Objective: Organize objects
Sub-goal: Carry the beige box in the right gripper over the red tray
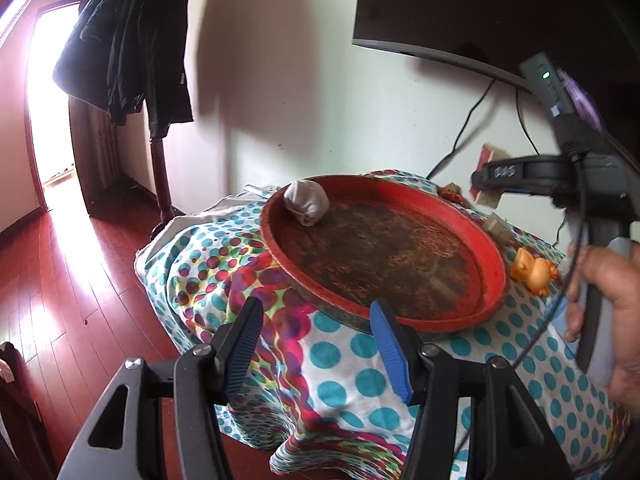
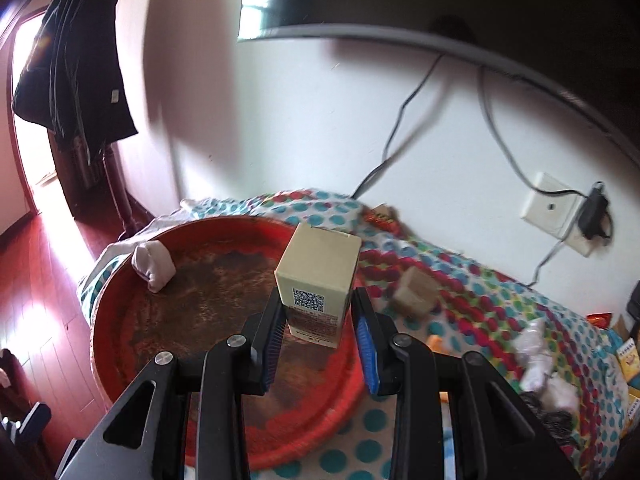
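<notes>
A round red tray (image 1: 496,280) with a worn brown bottom lies on a dotted cloth; it also shows in the right wrist view (image 2: 120,280). A grey cloth pouch (image 1: 306,202) sits at its far left rim, also in the right wrist view (image 2: 153,266). My right gripper (image 2: 318,320) is shut on a tall beige box with a QR code (image 2: 320,276), held over the tray. My left gripper (image 1: 316,320) is open and empty at the tray's near rim. An orange toy (image 1: 534,272) lies right of the tray.
A small tan box (image 2: 414,292), white wrappers (image 2: 540,360) and packets (image 2: 626,356) lie on the cloth to the right. Cables and a wall socket (image 2: 554,212) are behind. A coat rack (image 1: 132,40) stands at the left above the red wood floor (image 1: 60,280).
</notes>
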A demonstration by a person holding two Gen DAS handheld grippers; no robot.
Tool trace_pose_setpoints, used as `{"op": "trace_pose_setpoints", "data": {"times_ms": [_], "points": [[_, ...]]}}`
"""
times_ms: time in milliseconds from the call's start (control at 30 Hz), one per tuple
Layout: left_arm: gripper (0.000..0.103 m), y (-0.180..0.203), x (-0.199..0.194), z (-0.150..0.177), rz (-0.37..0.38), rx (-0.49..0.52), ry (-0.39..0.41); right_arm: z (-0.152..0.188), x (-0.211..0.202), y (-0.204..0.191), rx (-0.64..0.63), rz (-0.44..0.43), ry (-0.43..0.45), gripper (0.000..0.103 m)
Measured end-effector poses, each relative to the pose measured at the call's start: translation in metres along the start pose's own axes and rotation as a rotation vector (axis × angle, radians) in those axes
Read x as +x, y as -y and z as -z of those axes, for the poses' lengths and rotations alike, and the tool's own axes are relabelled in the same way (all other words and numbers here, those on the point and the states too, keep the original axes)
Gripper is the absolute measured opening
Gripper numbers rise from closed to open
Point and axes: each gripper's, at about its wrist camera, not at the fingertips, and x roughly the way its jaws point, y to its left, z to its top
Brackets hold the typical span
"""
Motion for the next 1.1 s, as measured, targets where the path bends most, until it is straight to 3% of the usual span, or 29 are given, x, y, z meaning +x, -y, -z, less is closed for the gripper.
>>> {"op": "trace_pose_setpoints", "data": {"times_ms": [233,567,1100], "points": [[0.057,-0.019,0.016,-0.004,-0.009,-0.062,-0.047,0.004,0.064,-0.044,-0.027,-0.065,-0.103,0.031],[0.057,-0.04,0.028,-0.008,-0.022,-0.142,-0.082,-0.024,0.131,-0.064,-0.005,-0.097,-0.22,0.031],[0.057,-0.039,0.032,-0.007,-0.013,-0.144,-0.098,-0.027,0.17,-0.079,0.055,-0.177,-0.272,0.032]]}}
